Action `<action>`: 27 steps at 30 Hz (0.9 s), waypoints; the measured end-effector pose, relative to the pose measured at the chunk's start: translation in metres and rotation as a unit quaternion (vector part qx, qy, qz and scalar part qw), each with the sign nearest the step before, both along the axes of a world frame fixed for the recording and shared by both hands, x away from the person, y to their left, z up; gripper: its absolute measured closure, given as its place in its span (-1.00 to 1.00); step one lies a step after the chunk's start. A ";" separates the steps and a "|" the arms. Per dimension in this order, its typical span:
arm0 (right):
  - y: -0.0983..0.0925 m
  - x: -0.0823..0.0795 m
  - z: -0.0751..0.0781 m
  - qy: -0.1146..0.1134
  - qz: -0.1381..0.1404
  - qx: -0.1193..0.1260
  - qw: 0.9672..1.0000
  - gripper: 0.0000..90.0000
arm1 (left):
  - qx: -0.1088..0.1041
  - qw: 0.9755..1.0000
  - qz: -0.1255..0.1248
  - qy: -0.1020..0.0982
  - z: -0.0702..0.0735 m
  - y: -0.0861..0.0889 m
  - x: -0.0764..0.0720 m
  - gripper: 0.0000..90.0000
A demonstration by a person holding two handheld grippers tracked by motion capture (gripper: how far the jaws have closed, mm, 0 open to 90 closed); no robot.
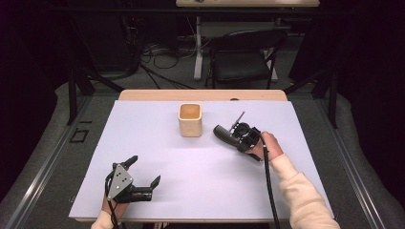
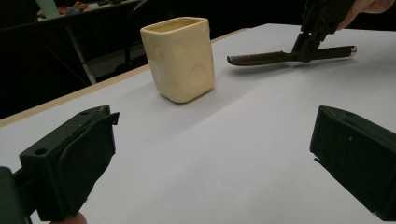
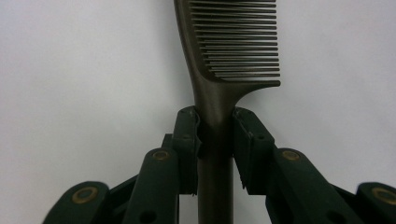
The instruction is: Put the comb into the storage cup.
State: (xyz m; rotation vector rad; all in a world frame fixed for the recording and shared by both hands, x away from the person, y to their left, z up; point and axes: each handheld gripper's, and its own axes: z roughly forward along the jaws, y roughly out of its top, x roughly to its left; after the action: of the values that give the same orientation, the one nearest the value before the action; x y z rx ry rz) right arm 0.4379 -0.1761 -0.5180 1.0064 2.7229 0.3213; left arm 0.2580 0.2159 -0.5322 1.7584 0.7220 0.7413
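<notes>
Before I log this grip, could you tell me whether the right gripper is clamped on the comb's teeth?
No, the right gripper grips the comb on its handle, just below the teeth.

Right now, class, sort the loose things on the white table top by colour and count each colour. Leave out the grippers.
Cream: 1, the square cup
Dark brown: 1, the comb, clamped at its handle in the right gripper
Total: 2

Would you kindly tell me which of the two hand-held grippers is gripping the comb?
The right hand-held gripper, closed on the comb at its handle; the left hand-held gripper stands open, holding nothing.
</notes>
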 end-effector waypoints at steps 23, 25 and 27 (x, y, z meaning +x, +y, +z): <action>-0.016 -0.007 0.013 -0.027 -0.014 0.071 0.997 0.60 | 0.000 1.000 -0.001 -0.002 0.001 0.000 0.000 -1.00; -0.017 -0.008 0.014 -0.027 -0.017 0.076 0.997 0.60 | 0.000 1.000 -0.001 -0.002 0.001 0.000 0.000 -1.00; -0.018 -0.009 0.016 -0.020 -0.021 0.069 0.997 0.60 | -0.001 1.000 -0.001 -0.002 0.001 0.000 -0.001 -1.00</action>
State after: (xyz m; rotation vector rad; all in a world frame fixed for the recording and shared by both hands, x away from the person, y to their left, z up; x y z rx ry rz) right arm 0.4294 -0.1943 -0.5018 1.0772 2.6699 0.5229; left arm 0.2575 0.2160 -0.5316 1.7553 0.7190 0.7427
